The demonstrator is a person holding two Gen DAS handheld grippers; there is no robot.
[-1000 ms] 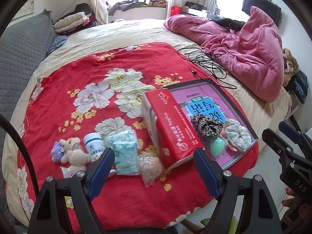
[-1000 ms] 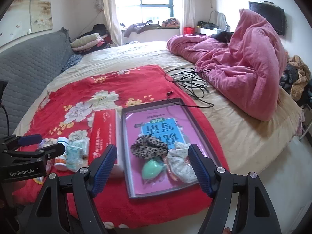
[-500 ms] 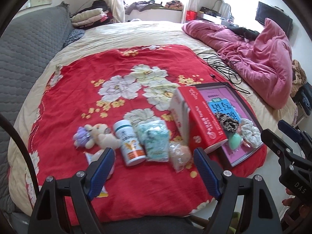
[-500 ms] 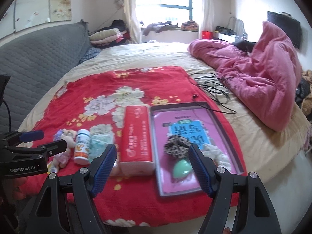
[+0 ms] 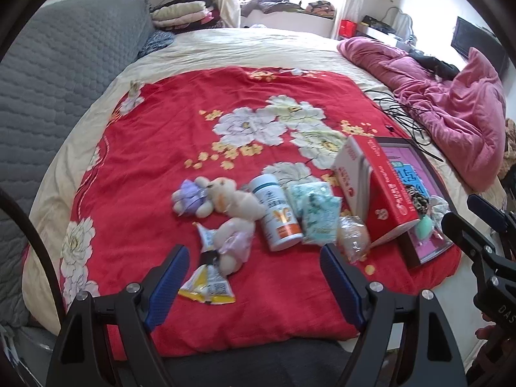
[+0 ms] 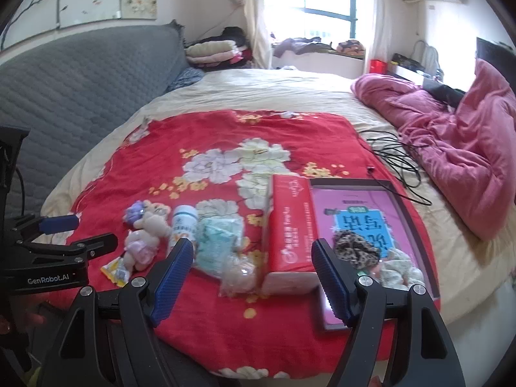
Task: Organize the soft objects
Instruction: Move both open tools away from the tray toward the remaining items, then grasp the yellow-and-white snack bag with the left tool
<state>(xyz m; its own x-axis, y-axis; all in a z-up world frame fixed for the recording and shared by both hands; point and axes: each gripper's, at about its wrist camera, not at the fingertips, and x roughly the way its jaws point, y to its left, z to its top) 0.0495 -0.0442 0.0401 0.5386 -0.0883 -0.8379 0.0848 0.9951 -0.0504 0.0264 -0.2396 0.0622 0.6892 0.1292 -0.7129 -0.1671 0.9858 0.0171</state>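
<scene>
Plush bear (image 5: 237,204) lengthwise toward cam, head far.

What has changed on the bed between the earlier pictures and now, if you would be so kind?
Only the viewpoint changed: both tools, left and right, swung leftward along the bed's edge, so the plush toys now lie ahead of the left tool instead of the red box. Nothing was gripped or released. Both tools stayed open and empty; the toys, bottle, box and tray lie as before.
</scene>
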